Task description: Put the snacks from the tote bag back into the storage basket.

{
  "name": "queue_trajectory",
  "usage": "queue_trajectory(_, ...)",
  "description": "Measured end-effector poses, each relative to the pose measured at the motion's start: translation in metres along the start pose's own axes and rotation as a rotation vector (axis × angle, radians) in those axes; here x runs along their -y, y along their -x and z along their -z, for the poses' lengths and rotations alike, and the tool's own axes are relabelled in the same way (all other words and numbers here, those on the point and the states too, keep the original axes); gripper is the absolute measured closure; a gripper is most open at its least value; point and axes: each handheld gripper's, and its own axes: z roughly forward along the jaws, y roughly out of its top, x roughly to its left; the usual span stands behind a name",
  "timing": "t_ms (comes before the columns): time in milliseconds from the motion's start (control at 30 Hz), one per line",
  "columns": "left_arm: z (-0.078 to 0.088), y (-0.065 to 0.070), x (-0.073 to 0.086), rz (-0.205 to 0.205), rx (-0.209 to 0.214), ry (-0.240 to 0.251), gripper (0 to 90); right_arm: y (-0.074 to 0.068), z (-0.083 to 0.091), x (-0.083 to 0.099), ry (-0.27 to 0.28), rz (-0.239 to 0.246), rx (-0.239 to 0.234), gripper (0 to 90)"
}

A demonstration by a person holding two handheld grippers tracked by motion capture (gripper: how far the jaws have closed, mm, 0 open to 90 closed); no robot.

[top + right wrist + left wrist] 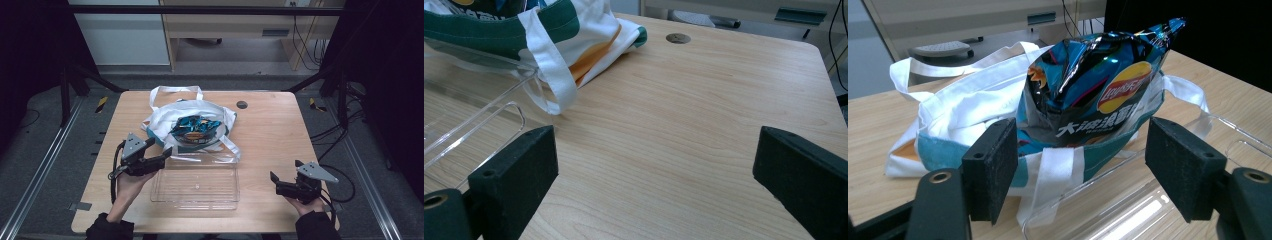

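A white tote bag (170, 117) (963, 107) (589, 30) with teal trim lies at the middle of the wooden table (270, 130). A blue crisp packet (195, 129) (1093, 85) sticks out of its mouth. In front of the bag sits a clear plastic tray (196, 186) (1128, 210) (469, 125). My left gripper (159, 148) (1078, 167) is open at the tray's far left corner, pointing at the packet and short of touching it. My right gripper (273, 181) (654, 180) rests open near the table's front right, with bare wood between its jaws.
A dark round grommet (242, 104) (678, 38) sits in the tabletop behind the bag. The bag's white straps (227, 145) (549, 65) trail over the tray's far edge. Beyond the table stand a wooden desk and hanging cables (305, 45).
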Motion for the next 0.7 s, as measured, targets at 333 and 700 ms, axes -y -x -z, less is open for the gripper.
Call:
queue_trajectory(333,-0.007,0.000,-0.006,-0.005,-0.003,0.010,30.9,0.000,-0.001,0.000,-0.002,0.001,0.001,4.5)
queue_trajectory(700,-0.017,-0.001,-0.011,-0.011,-0.008,0.013,33.8,0.000,-0.002,0.001,-0.007,0.000,-0.001,4.5)
